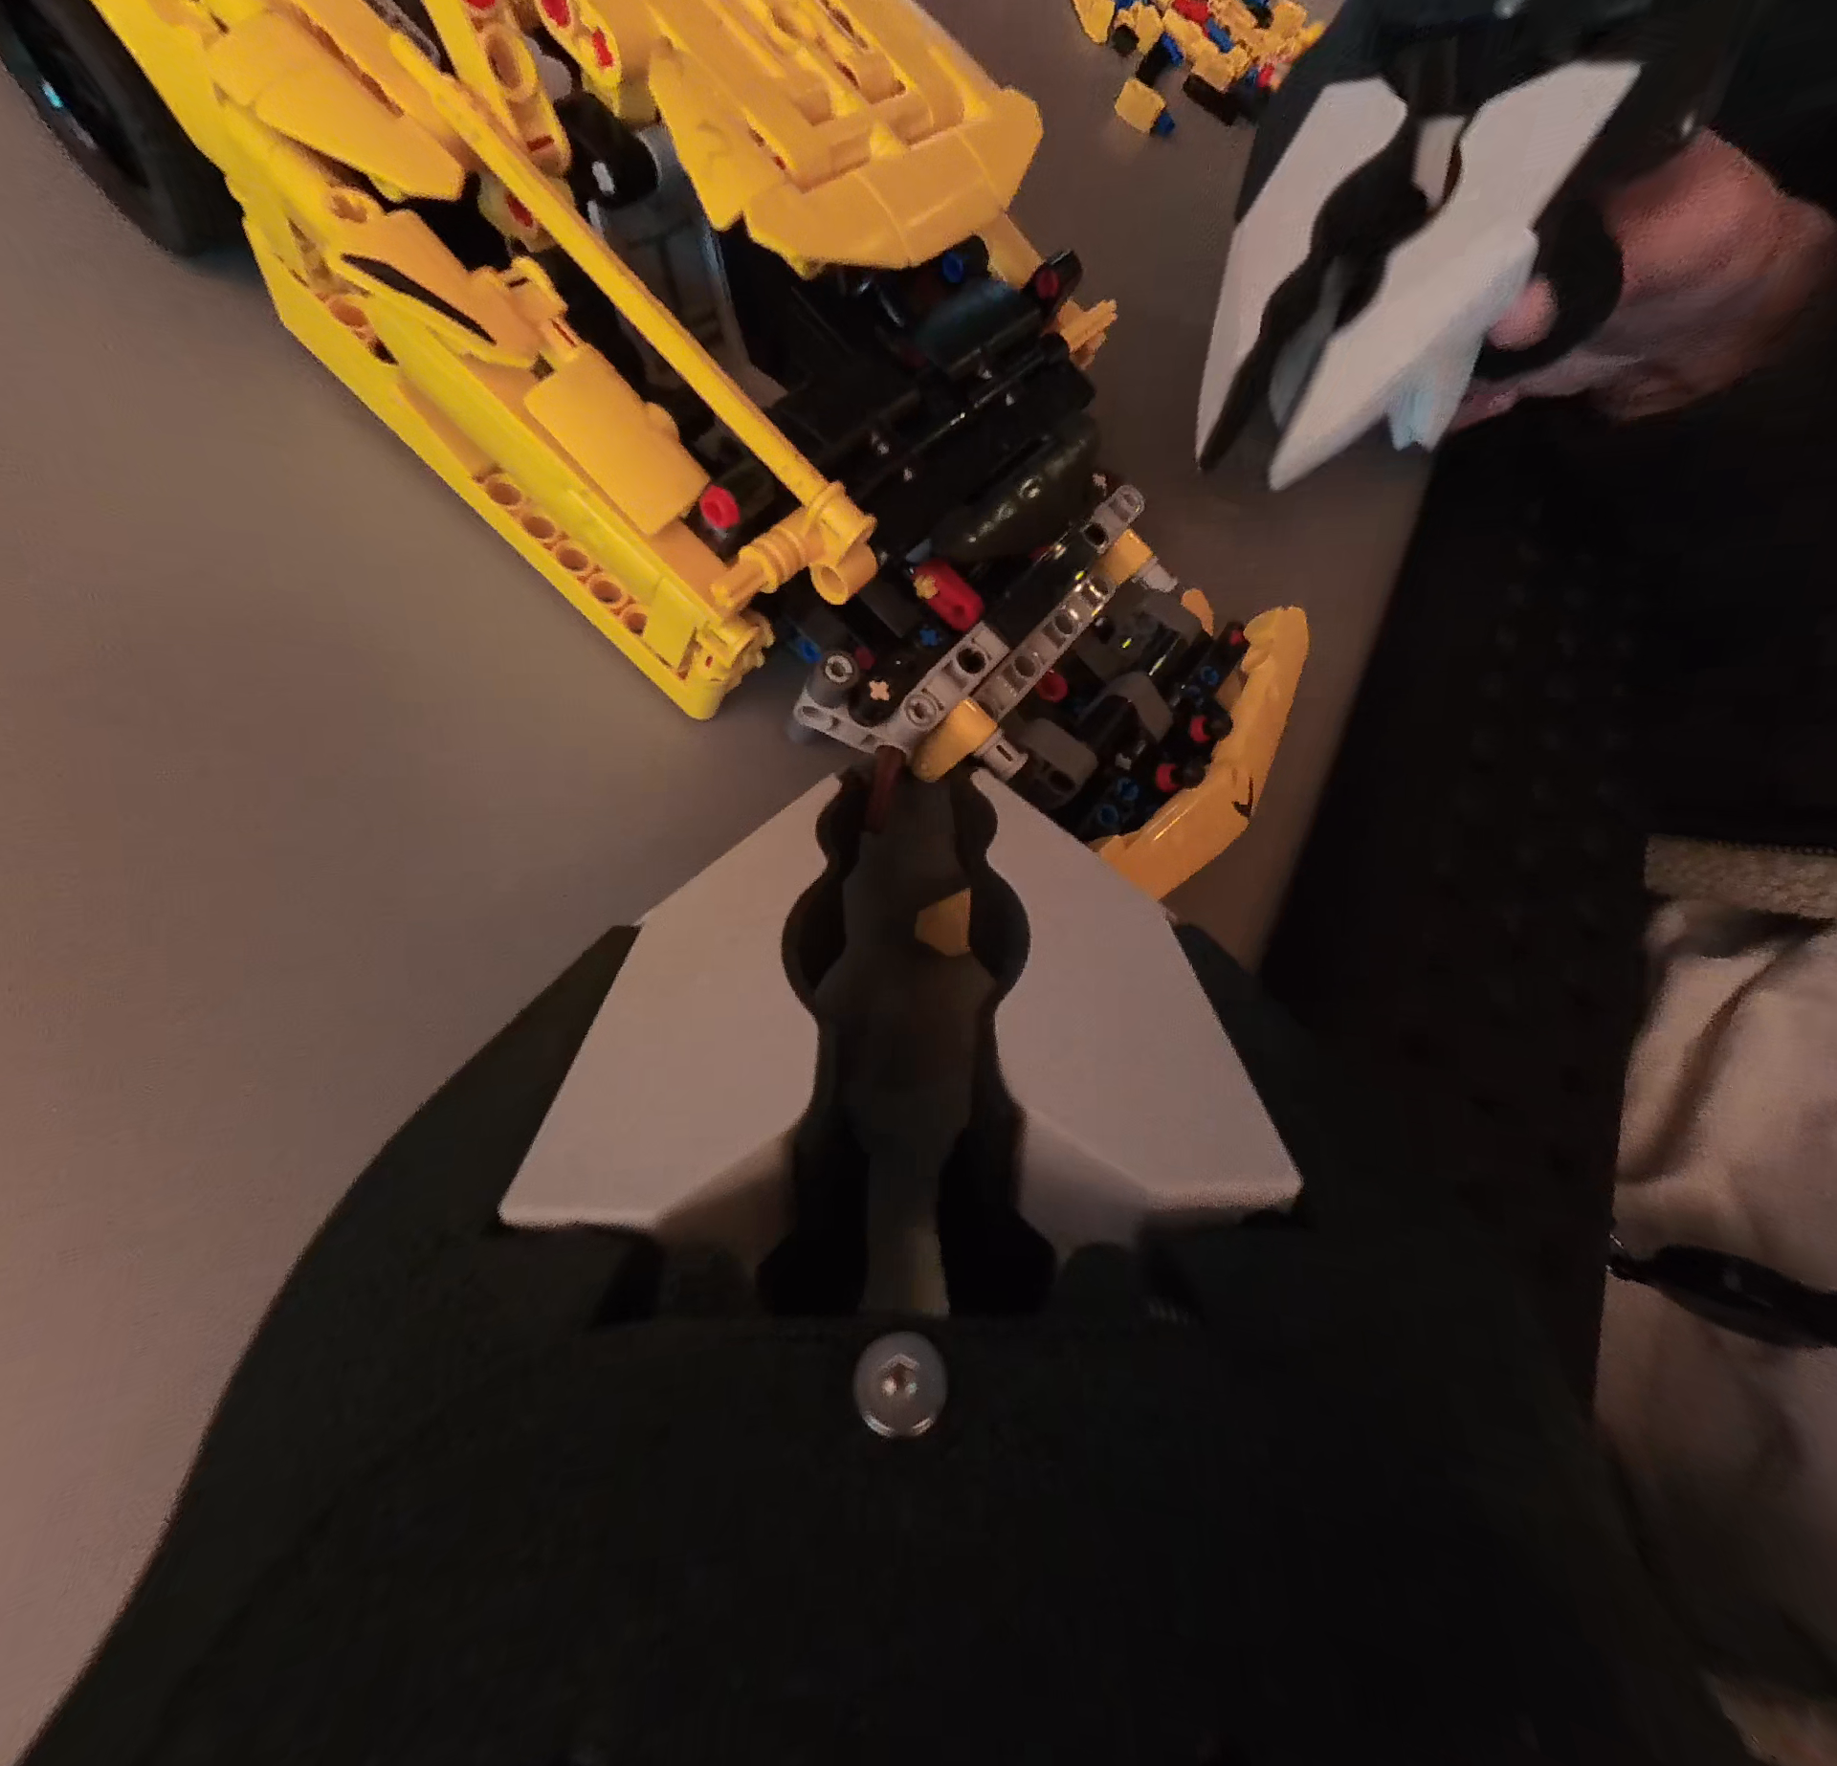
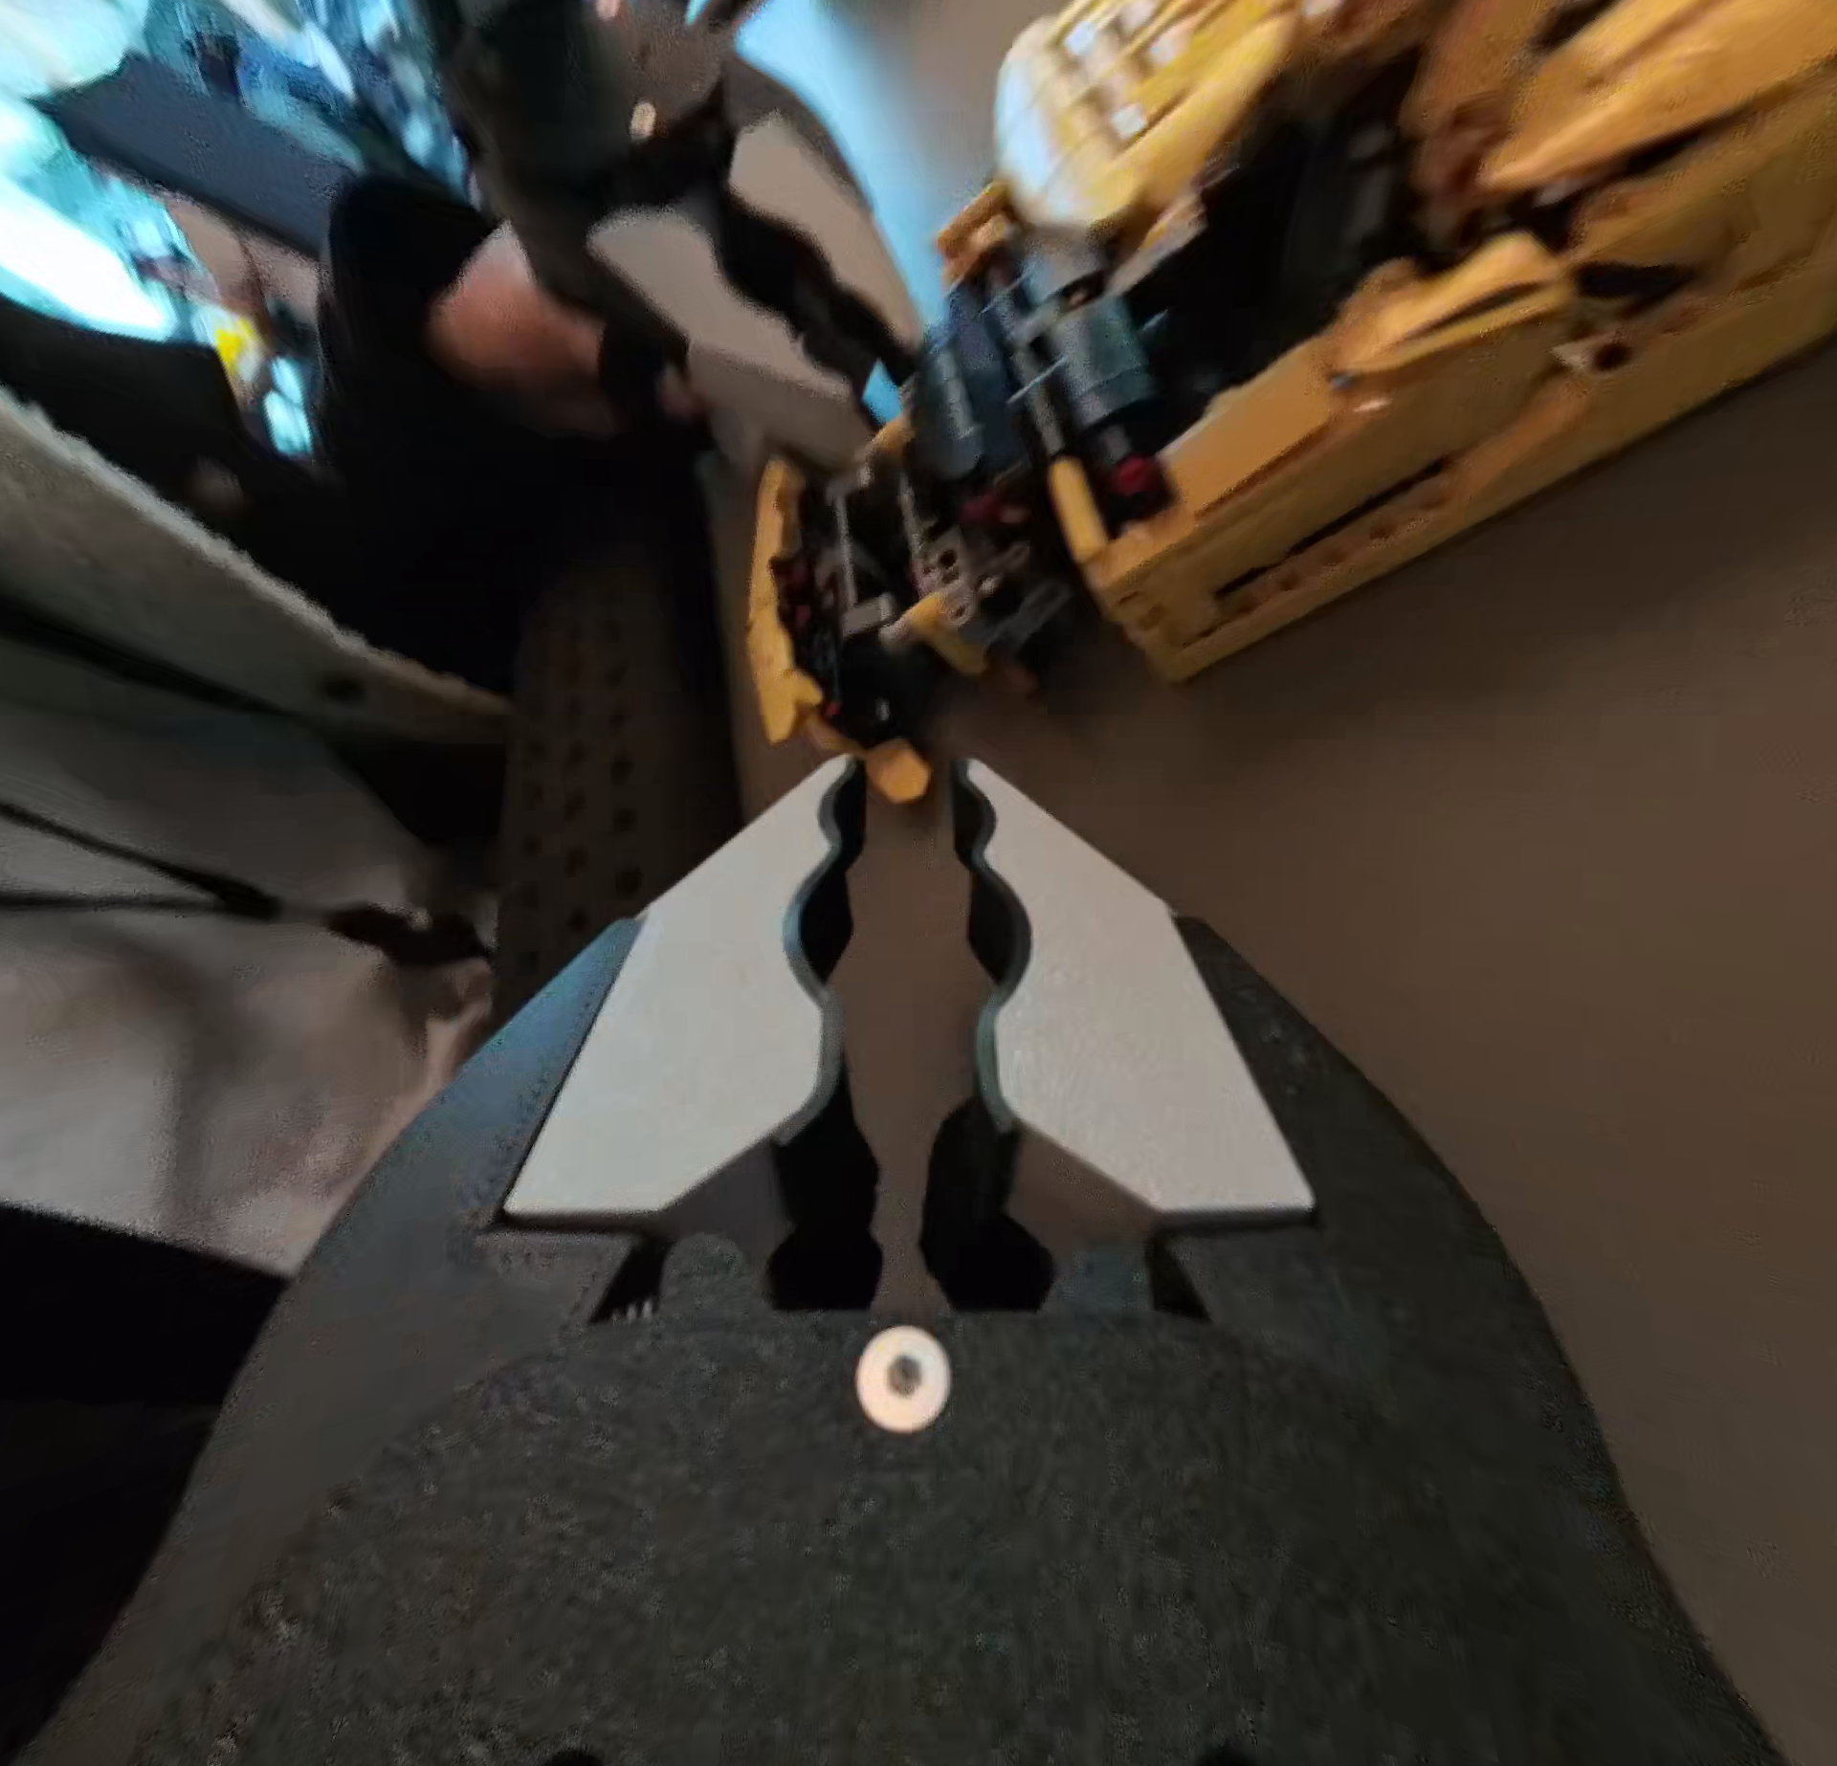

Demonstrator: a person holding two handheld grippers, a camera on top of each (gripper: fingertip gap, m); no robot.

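A large yellow brick-built car model [image 1: 557, 347] lies on the grey table [image 1: 249, 873], its open black and grey end toward me. My left gripper [image 1: 900, 786] is shut, its tips against that end, pinching a thin dark brown rod [image 1: 885, 782] that sticks out beside a yellow connector [image 1: 956, 736]. My right gripper [image 2: 903, 769] is open and empty, with a small yellow corner of the model [image 2: 900, 774] just beyond its tips. It also shows in the left wrist view [image 1: 1322, 327], held by a hand and apart from the model. The right wrist view is blurred and also shows the model [image 2: 1392, 327].
A pile of small yellow, blue, red and black loose pieces [image 1: 1183, 19] lies at the far right of the table. A black tyre [image 1: 89, 128] sits at the model's far left. The table edge runs down the right, with a dark perforated surface [image 1: 1491, 724] beyond it. About 11 cm separates my left fingertips from my right.
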